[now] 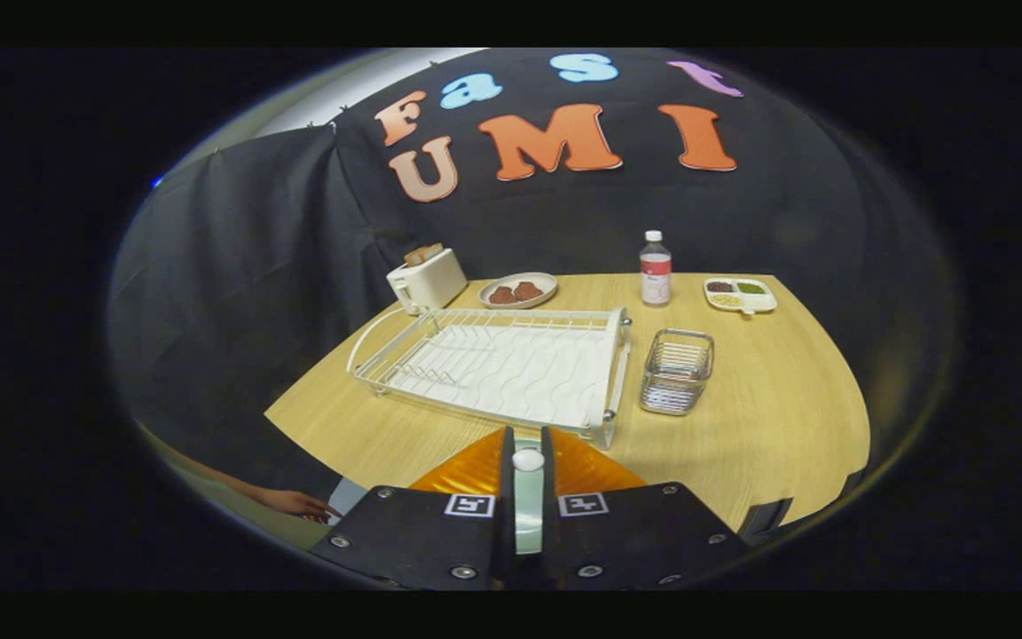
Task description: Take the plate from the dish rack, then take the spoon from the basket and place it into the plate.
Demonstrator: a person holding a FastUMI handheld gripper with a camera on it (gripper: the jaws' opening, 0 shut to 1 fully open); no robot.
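While the tool (528, 444) pinches the spoon (528, 460) in its near-closed fingers above the pale plate (528, 510), lower gently and release centred, well clear of the rack (493, 364) and basket (676, 371).

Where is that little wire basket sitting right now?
In the gripper view, the wire basket stands on the wooden table, just right of the white dish rack, beyond the jaws, with the bottle behind it.
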